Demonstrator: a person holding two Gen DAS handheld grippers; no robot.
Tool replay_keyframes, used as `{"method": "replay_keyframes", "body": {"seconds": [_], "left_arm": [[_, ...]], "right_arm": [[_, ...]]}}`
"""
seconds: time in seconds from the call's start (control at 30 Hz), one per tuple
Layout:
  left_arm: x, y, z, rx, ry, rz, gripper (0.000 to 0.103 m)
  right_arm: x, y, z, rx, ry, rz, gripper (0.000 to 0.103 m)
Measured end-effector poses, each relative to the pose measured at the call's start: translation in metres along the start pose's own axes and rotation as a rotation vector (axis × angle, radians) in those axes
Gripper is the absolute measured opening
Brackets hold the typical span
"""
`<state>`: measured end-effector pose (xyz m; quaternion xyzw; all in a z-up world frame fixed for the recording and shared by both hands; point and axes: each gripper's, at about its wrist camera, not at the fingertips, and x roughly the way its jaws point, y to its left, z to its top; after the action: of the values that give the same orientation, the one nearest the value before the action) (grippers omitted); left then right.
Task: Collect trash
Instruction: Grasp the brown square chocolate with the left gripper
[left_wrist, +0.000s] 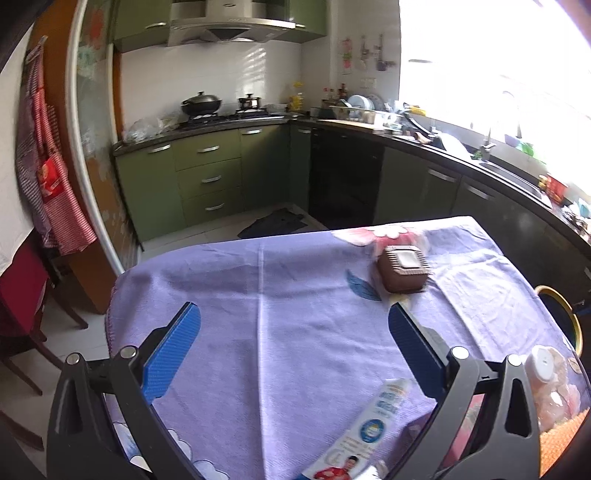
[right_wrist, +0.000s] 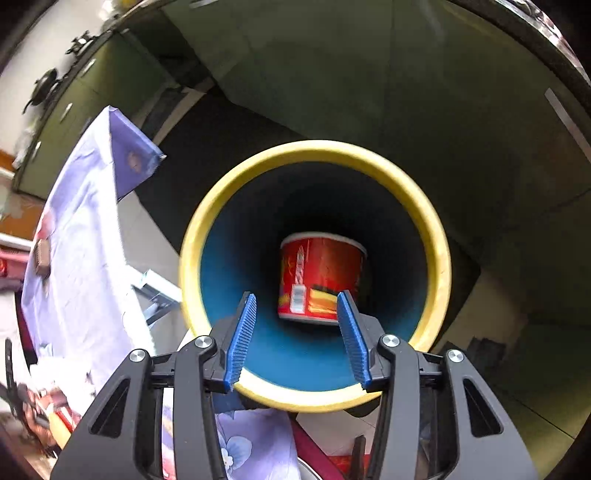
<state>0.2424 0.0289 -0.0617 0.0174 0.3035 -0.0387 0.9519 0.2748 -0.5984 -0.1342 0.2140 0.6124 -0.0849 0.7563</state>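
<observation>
Right tongs (right_wrist: 297, 332) parted, empty, above bin rim (right_wrist: 439, 258) (red cup (right_wrist: 321, 273) inside); left tongs (left_wrist: 295, 350) wide.

My left camera looks slantwise down along its fingers, close over the table (left_wrist: 258, 295), kitchen beyond. My right camera points steeply down into the bin (right_wrist: 439, 258) just below. Both catch table and bin.

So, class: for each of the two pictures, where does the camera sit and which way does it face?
Left wrist: on the left gripper, looking slantwise across the purple tablecloth toward the kitchen; its open blue fingers show.
Right wrist: on the right gripper, facing steeply down into the yellow-rimmed bin holding a red cup; its open fingers show.
Shared: tablecloth, brown box, bin rim.
</observation>
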Motion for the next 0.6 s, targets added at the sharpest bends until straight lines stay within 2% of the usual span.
{"method": "replay_keyframes", "body": {"seconds": [0.13,0.2,0.27,0.4,0.5,0.6], "left_arm": [[-0.008,-0.016,0.007,0.036,0.013,-0.043,0.097],[-0.004,-0.028,0.017,0.064,0.078,-0.077,0.097],[0.007,-0.039,0.028,0.09,0.146,-0.077,0.097],[0.047,-0.069,0.059,0.117,0.276,-0.087,0.097],[0.078,-0.089,0.071,0.123,0.336,-0.067,0.097],[0.122,-0.111,0.076,0.11,0.443,-0.051,0.097]], "right_arm": [[-0.012,0.01,-0.027,-0.033,-0.007,0.024,0.047],[-0.02,0.016,-0.039,-0.052,-0.024,0.023,0.048],[-0.029,0.019,-0.048,-0.069,-0.044,0.036,0.048],[-0.037,0.026,-0.053,-0.088,-0.064,0.065,0.049],[-0.032,0.038,-0.059,-0.111,-0.066,0.087,0.05],[-0.036,0.038,-0.069,-0.129,-0.073,0.098,0.05]]}}
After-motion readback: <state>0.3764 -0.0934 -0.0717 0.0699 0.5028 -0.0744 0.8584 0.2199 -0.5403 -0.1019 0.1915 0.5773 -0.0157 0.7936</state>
